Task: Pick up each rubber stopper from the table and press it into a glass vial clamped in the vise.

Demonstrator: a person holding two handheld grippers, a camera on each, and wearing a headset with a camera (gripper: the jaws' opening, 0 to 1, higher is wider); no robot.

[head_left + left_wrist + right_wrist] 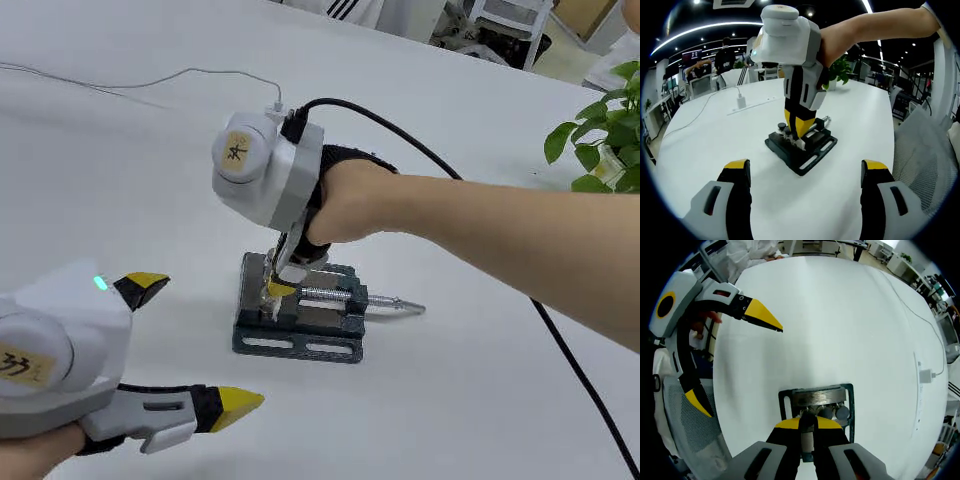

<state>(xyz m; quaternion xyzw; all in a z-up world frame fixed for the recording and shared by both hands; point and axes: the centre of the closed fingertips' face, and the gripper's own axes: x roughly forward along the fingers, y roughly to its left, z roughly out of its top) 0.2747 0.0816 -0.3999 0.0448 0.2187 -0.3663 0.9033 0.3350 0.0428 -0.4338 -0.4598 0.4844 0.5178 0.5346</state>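
Observation:
A dark vise (300, 338) stands mid-table with small glass vials clamped in it. My right gripper (280, 288) points straight down onto the vise's left end. In its own view the right gripper (807, 426) is shut on a dark rubber stopper (807, 418), directly over a pale vial. Two more vials (835, 412) with dark stoppers stand beside it in the vise (815, 394). My left gripper (195, 345) hovers open and holding nothing at the near left, apart from the vise. From the left gripper (805, 167), the right gripper (799, 131) and vise (812, 155) lie ahead.
The vise's screw handle (395, 304) sticks out to the right. A white cable (150, 80) with a plug (741, 102) crosses the far table. A black cable (585, 375) trails from the right gripper. A potted plant (605, 140) stands at the right edge.

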